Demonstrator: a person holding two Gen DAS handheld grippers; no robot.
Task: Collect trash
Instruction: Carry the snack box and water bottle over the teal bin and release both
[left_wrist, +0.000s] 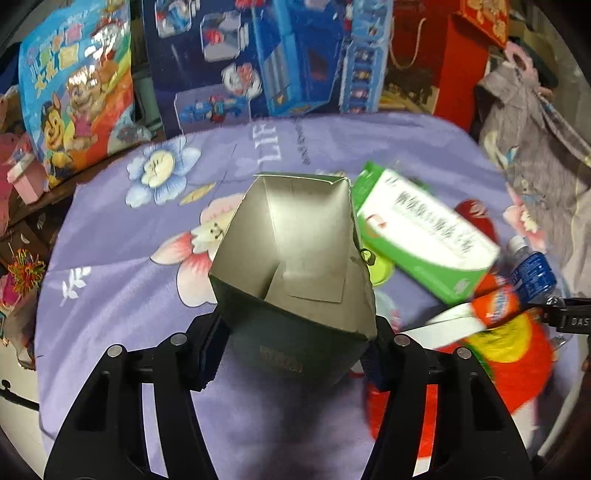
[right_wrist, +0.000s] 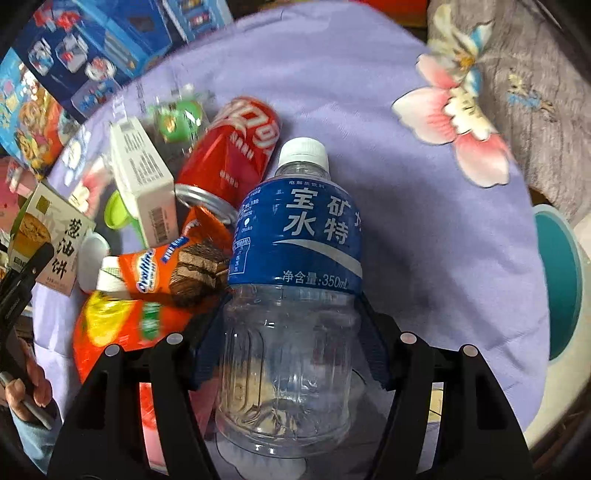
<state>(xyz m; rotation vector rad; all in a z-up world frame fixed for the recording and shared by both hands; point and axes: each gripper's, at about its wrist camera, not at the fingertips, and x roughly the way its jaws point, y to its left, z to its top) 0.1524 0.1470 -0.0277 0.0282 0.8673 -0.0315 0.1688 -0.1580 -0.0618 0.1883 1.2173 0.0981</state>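
My left gripper (left_wrist: 297, 354) is clamped on an open, empty carton (left_wrist: 295, 258). My right gripper (right_wrist: 291, 354) squeezes a clear water bottle (right_wrist: 295, 266). At 10 o'clock from it lie a red can (right_wrist: 236, 151) and an orange wrapper (right_wrist: 184, 269) on the purple blanket (right_wrist: 424, 240).

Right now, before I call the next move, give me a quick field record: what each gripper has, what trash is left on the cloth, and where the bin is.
left gripper: shut on open carton, open end facing away
right gripper: shut on clear bottle, blue label, white cap on, looks empty
surface: purple floral cloth
loose trash: red can on its side, green-white box, orange wrapper, green lid
bin: teal-lined container, right edge of right view
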